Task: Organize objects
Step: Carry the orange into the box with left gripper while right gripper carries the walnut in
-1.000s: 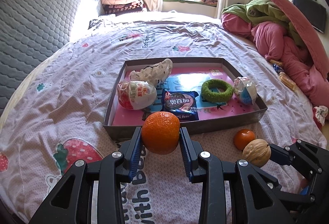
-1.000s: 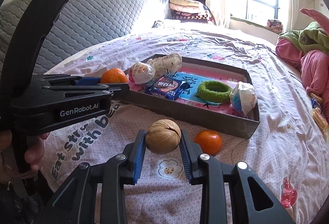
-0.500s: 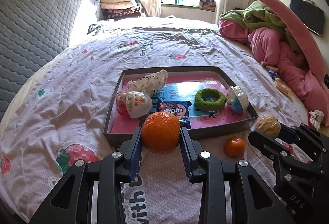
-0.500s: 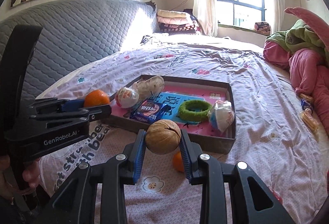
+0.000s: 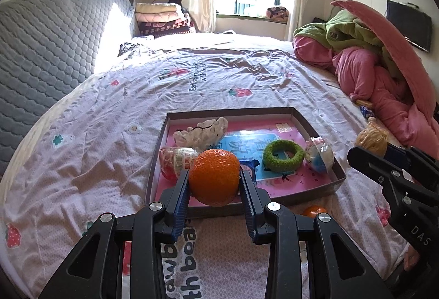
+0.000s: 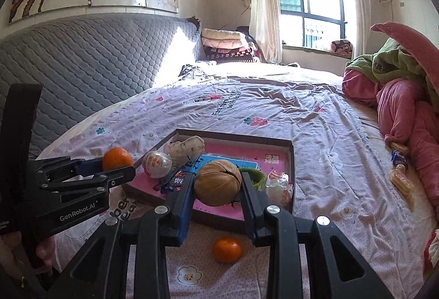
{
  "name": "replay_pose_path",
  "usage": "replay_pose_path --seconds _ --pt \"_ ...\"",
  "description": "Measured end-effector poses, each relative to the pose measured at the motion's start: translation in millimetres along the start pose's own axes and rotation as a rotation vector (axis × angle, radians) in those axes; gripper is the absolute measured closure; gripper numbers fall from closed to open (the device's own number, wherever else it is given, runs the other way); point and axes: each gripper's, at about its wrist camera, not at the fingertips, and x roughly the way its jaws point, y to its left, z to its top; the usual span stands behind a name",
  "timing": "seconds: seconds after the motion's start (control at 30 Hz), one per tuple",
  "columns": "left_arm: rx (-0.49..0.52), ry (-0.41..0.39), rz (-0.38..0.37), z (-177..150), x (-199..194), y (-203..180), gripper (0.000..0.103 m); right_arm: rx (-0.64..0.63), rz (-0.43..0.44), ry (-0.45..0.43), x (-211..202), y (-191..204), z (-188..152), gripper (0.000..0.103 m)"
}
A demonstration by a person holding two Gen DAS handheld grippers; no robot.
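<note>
My left gripper (image 5: 214, 183) is shut on an orange (image 5: 214, 176), held in the air just before the near wall of the shallow box (image 5: 315, 126). My right gripper (image 6: 218, 186) is shut on a walnut (image 6: 217, 182), raised over the box's near edge (image 6: 293, 175). Each view shows the other gripper too: the walnut (image 5: 371, 140) at the right, the orange (image 6: 117, 158) at the left. A second, smaller orange (image 6: 227, 249) lies on the bedsheet in front of the box. Inside the box lie a green ring (image 5: 283, 155), a white sponge-like piece (image 5: 204, 131), two wrapped balls (image 5: 319, 154) and a blue snack packet (image 6: 177, 181).
The box sits on a bed with a pale printed sheet (image 5: 109, 134). A grey quilted headboard (image 5: 41, 52) rises at the left. Pink and green bedding (image 5: 384, 73) is heaped at the right, with wrapped snacks (image 6: 400, 178) beside it. A person's fingers (image 6: 45, 249) hold the left tool.
Both grippers have risen with their loads, the right one more. The box and the small orange on the sheet now sit lower in both views. Neither grip has changed.
</note>
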Motion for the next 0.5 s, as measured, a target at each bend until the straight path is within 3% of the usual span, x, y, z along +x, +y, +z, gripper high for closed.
replay_pose_path --seconds 0.5 --pt "0.027 -0.041 0.032 51 10 17 0.067 -0.006 -0.011 -0.02 25 -15 38 0.07"
